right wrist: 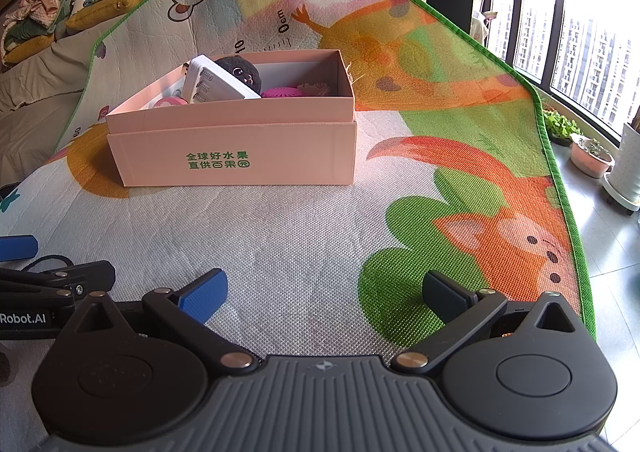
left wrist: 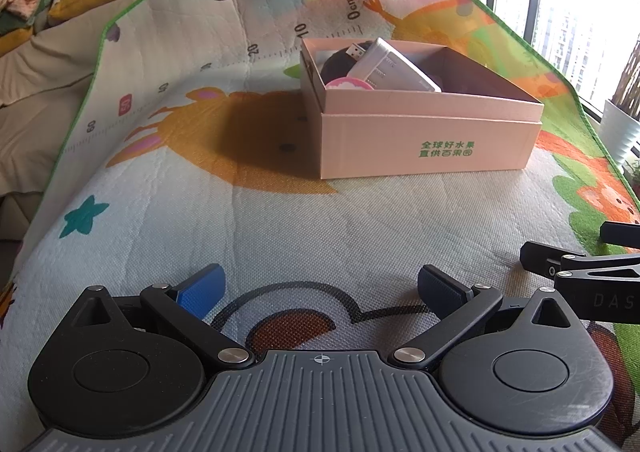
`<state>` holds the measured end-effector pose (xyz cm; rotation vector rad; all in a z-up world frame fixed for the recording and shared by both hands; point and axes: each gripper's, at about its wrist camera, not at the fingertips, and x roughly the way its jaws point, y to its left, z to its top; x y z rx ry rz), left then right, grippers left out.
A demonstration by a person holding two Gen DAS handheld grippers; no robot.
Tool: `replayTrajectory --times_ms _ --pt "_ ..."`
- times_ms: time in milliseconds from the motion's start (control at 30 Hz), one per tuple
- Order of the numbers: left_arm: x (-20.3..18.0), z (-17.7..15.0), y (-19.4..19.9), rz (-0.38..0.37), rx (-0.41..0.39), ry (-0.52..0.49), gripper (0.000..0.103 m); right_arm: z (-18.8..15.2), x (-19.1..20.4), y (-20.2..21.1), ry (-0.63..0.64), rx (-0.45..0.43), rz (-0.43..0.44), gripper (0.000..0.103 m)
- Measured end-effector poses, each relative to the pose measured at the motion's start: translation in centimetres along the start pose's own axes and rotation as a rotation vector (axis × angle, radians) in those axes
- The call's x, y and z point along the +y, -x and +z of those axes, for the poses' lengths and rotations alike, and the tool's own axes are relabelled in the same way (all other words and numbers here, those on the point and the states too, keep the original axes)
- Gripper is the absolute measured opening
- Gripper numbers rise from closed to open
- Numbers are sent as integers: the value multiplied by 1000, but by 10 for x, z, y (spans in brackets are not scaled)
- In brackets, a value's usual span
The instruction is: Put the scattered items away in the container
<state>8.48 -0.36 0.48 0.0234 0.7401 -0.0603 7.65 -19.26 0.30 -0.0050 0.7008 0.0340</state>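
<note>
Left wrist view: my left gripper (left wrist: pixel 320 290) has its jaws spread and empty; the right gripper (right wrist: pixel 326 292) likewise. Ahead on the play mat (left wrist: pixel 320 220), the pink box (left wrist: pixel 424 132) holds the white adapter (left wrist: pixel 394 66), black plush (right wrist: pixel 242 72) and pink pieces; I see nothing loose, so I judge tidying essentially complete.

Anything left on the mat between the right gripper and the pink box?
Nothing: in the right wrist view, only bare play mat lies between the open right gripper and the pink cardboard box.
</note>
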Motion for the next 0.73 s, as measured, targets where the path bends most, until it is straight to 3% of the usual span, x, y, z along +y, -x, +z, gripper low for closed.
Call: replayTrajectory --times_ms 733 --pt "0 1 0 -4 1 2 103 0 0 0 0 0 0 103"
